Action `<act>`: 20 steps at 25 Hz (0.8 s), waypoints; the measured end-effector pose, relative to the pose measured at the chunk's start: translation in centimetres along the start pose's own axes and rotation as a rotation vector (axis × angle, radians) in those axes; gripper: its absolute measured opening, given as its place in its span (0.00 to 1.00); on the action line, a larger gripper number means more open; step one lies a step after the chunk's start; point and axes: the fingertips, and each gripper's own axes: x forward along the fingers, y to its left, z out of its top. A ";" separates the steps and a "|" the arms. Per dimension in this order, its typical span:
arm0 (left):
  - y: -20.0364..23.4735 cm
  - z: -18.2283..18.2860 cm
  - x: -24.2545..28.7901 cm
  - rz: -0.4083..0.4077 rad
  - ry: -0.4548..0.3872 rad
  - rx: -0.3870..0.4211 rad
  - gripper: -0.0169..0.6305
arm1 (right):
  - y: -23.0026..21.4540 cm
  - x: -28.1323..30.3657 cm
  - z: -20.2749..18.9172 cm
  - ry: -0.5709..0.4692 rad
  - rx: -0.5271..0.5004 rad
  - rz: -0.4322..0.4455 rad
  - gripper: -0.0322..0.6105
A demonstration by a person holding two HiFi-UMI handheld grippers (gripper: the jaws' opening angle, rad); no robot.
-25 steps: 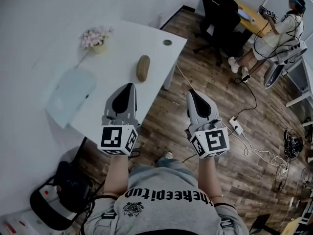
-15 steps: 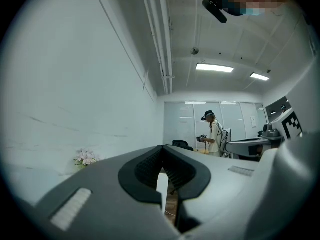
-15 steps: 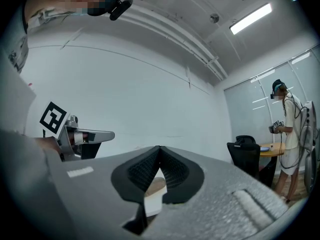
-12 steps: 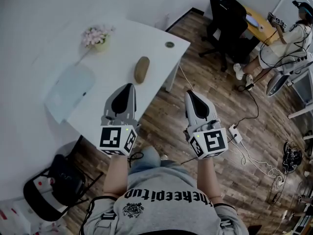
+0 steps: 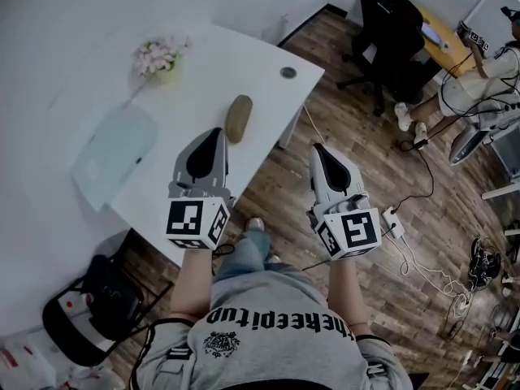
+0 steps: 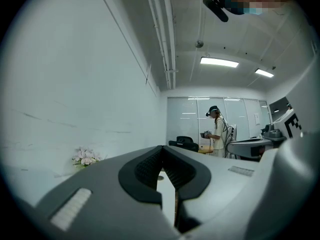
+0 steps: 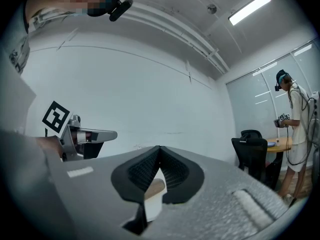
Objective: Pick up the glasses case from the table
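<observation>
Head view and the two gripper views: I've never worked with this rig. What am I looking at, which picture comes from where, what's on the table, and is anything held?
There is no robot here: a person holds a two-jaw tool in each hand. The head view looks steeply down from the person's head, with the left tool at the left by the white table and the right tool above the wooden floor. The other two pictures come from cameras riding on each tool, looking along its jaws. On the table are a brown glasses case, a small pot of flowers and a pale sheet. Both tools' jaws are together with nothing between them. The case lies untouched just ahead of the left tool.
</observation>
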 end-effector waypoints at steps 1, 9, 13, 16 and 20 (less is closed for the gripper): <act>0.3 0.0 0.7 -0.002 0.003 0.002 0.06 | -0.3 0.6 0.1 0.000 0.000 -0.001 0.05; 3.0 -1.3 5.6 -0.013 0.048 -0.007 0.06 | -2.0 5.5 -0.5 0.012 -0.004 -0.012 0.05; 4.2 -2.7 7.8 -0.022 0.091 -0.017 0.07 | -2.9 7.7 -0.8 0.026 -0.004 -0.020 0.05; 5.3 -3.9 9.3 -0.025 0.122 -0.031 0.07 | -3.4 9.4 -1.3 0.041 -0.006 -0.026 0.05; 6.1 -5.6 10.5 -0.042 0.176 -0.035 0.10 | -3.6 10.5 -1.9 0.062 0.007 -0.045 0.05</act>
